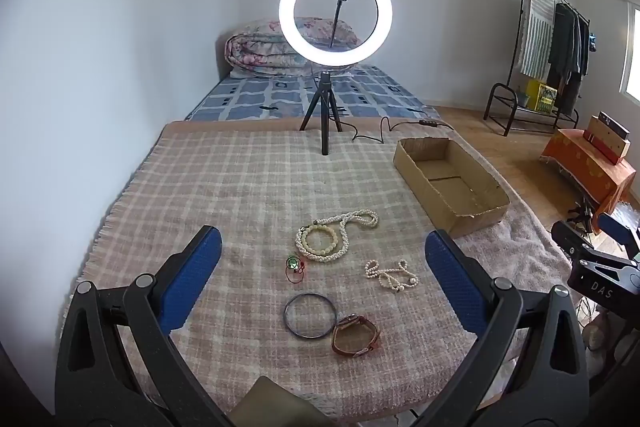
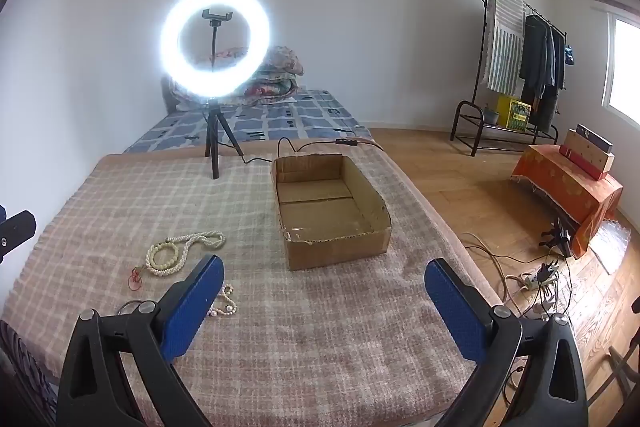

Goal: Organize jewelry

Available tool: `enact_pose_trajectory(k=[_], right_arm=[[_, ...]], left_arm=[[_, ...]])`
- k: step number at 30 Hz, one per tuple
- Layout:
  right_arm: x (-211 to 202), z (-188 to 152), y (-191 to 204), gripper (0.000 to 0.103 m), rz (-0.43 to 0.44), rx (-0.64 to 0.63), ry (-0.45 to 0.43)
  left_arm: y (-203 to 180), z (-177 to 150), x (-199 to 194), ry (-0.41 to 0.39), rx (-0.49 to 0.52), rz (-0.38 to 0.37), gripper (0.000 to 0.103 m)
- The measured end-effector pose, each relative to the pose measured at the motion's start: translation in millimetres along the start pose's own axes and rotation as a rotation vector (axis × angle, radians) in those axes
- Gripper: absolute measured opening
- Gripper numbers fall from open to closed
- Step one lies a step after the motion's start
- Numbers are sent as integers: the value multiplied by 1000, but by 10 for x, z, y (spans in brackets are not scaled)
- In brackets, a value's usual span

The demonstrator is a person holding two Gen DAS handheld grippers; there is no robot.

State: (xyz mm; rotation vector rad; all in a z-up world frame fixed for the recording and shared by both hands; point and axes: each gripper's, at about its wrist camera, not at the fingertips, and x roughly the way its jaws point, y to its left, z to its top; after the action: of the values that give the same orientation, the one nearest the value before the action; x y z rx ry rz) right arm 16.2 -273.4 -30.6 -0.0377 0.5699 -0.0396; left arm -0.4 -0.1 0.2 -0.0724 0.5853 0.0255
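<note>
Jewelry lies on a plaid blanket [image 1: 240,187]. In the left wrist view I see a long cream bead necklace [image 1: 340,227] coiled around a bead bracelet [image 1: 320,239], a small red and green charm [image 1: 293,265], a short pearl strand [image 1: 390,275], a dark metal bangle [image 1: 310,315] and a brown leather watch [image 1: 355,335]. My left gripper [image 1: 322,263] is open and empty above them. An open cardboard box [image 1: 450,179] sits at the right. My right gripper [image 2: 324,291] is open and empty, near the box [image 2: 332,211]. The necklace [image 2: 184,251] and pearl strand [image 2: 224,307] show at its left.
A lit ring light on a black tripod [image 1: 335,11] stands at the blanket's far edge, its cable [image 1: 376,135] trailing right. A bed with folded quilt [image 1: 260,47] lies behind. A clothes rack [image 2: 520,59], an orange-covered stand [image 2: 568,187] and floor cables [image 2: 532,279] are at the right.
</note>
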Motion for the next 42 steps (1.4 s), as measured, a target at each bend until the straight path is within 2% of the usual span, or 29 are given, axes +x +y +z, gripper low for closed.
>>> enact_pose_trajectory(k=[24,27,42], right_arm=[[17,9,5,102,11,5,-1],[16,13,-16,102,13,6,0],[0,24,-35,102,11,6,-10]], left_arm=[[0,-1,-4,-3,0,-1,103],[-106,62,-1,-4,0,-2,103],[-147,165,-43,-8,3,-1,103]])
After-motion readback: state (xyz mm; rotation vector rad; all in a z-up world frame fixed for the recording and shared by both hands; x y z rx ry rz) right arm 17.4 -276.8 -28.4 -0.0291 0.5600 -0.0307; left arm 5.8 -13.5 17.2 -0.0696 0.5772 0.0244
